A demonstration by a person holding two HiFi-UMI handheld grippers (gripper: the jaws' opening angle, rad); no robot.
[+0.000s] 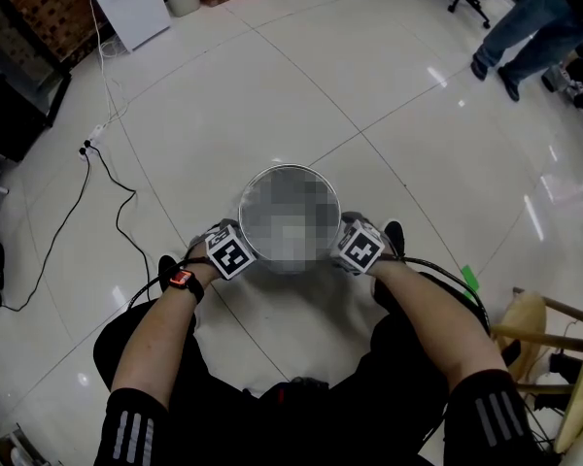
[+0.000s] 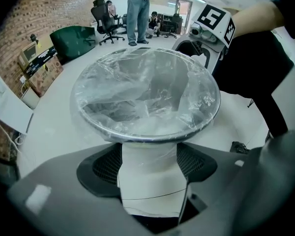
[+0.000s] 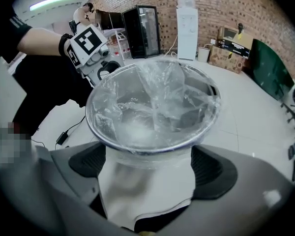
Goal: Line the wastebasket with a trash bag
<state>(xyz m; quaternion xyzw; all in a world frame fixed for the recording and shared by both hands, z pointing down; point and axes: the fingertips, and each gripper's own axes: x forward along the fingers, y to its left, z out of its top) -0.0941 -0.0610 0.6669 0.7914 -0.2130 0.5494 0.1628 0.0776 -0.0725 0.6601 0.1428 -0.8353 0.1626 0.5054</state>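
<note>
Covering the mouth of the wastebasket (image 2: 137, 137), the clear trash bag (image 2: 147, 90) is pulled over the rim all round and sags inside, so the lining looks nearly done. The wastebasket stands on the floor (image 1: 369, 85) just in front of the person. The left gripper (image 2: 150, 166) and right gripper (image 3: 150, 168) flank it, jaws spread wide and gripping nothing. Only smoothing the overhang seems left.

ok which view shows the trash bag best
The right gripper view: the clear trash bag fills the frame, stretched over the wastebasket rim. The left gripper view shows much the same. In the head view a mosaic patch hides it.
</note>
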